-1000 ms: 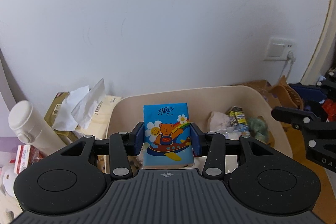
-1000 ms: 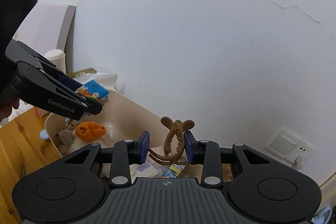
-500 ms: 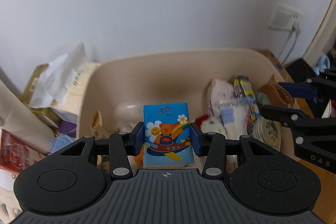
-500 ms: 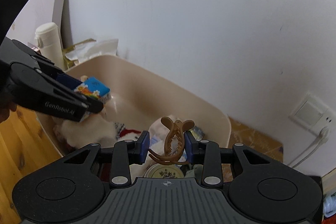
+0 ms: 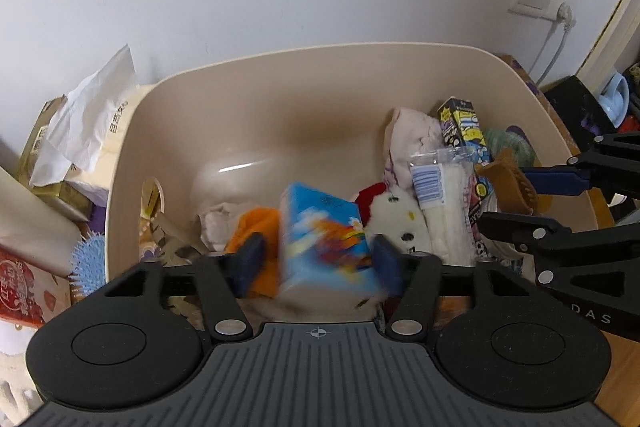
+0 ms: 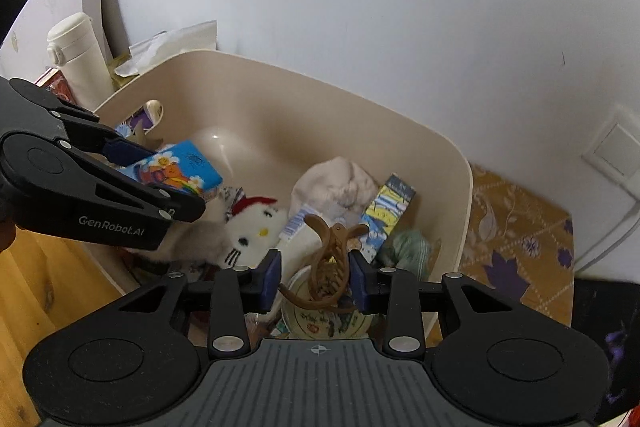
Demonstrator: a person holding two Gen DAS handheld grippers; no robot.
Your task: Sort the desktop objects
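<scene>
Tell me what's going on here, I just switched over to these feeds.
A person is sorting desk clutter into a beige bin. The left hand-held gripper has just been opening over the bin; the blue tissue pack sits blurred between its jaws, apparently dropping free. The right hand-held gripper has also just been opening, with the brown hair claw clip tilted between its pads. A white plush toy and other items already lie in the bin.

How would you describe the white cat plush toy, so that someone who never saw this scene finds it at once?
Look into the big beige plastic tub that stands against the white wall. Near the middle of its clutter, just right of the blue tissue pack, lies the white cat plush toy. Only it has a furry face with black whiskers, a yellow nose and a red bow.
</scene>
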